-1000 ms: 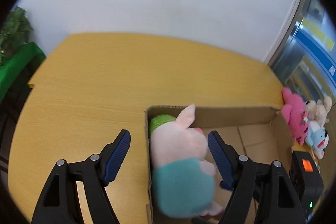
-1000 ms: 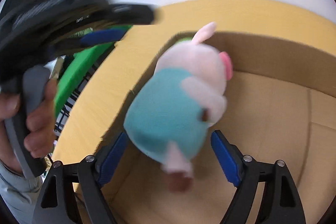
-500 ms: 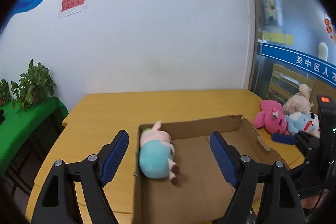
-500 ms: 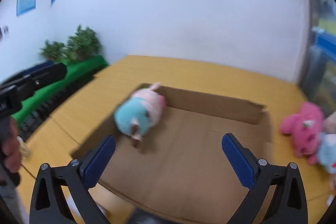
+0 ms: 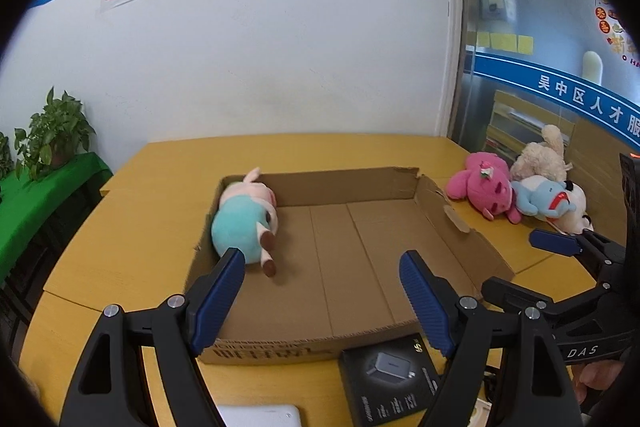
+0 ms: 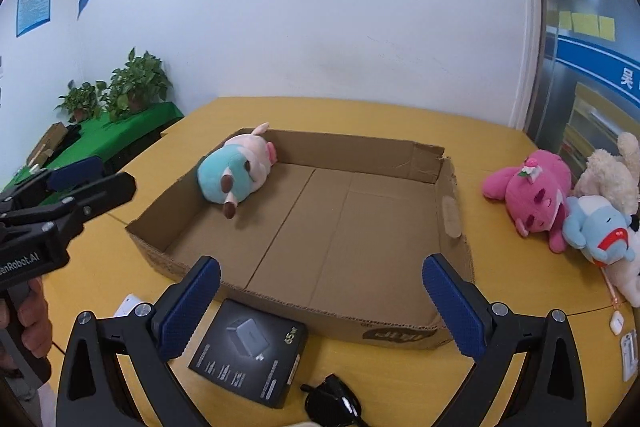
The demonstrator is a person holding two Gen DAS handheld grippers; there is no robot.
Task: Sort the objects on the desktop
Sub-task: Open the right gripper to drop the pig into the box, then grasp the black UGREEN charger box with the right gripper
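Black two-finger grippers: left gripper (image 5: 320, 297), right gripper (image 6: 320, 311). Ribbed blue pads (image 6: 191, 311), silver screws (image 5: 111, 310) at pivots, white lettering on bodies (partly cut off).

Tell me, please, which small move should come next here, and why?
Probably swing the right gripper, jaws closing slightly with nothing between them, toward the pink plush. One pig plush already lies in the cardboard box, while the pink one sits outside on the table, nearest that side.
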